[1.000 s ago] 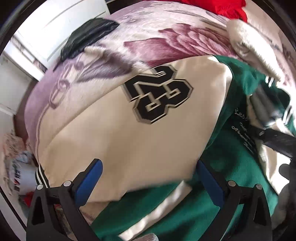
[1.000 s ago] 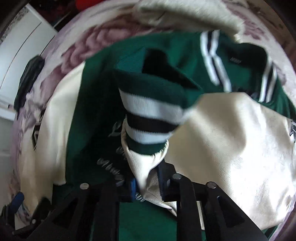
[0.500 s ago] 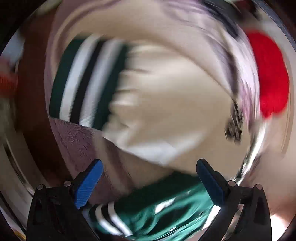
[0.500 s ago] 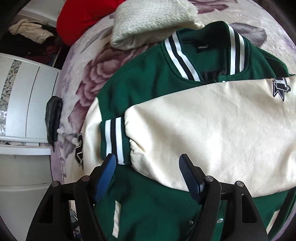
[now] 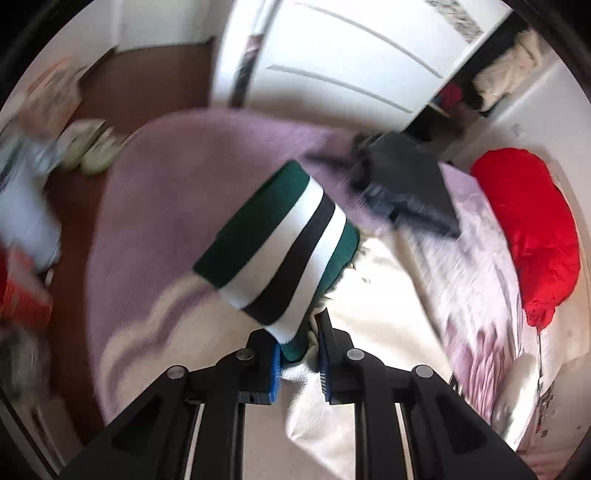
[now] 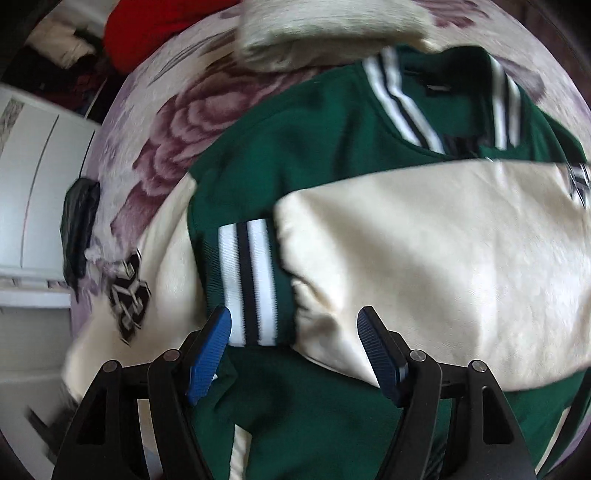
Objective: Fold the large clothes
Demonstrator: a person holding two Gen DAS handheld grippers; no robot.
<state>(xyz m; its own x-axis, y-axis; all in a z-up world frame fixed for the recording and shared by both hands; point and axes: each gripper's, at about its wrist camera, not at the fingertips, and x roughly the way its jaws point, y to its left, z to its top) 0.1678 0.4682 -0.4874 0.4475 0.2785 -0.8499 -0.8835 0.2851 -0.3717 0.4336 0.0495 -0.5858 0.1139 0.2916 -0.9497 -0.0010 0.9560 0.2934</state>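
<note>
Our left gripper has its fingers closing narrowly on the jacket's left sleeve: the blue pads pinch the cream fabric and the base of the striped cuff, which stands up just ahead of the fingers in bands of green, white and black. Beyond the cuff, we see the lilac bed cover spreading out on both sides, blurred. Ahead and to the right of the fingers a dark garment lies on the bed, and farther right a red garment sits near the bed's edge. Past the bed stands a white wardrobe door; pale shoes rest on the brown floor to the left.

Our right gripper holds nothing; its fingers stand wide apart, hovering above the green varsity jacket. The other sleeve cuff lies directly between and ahead of them, near the left pad, and its cream sleeve runs across the jacket's front to the right. Farther ahead is the striped collar, with a small neck label we cannot read. A black-and-cream number patch shows on the sleeve left of the fingers, too blurred to read; a dark emblem sits at the far right. A cream fluffy garment lies beyond the collar on the rose-printed bed cover.
</note>
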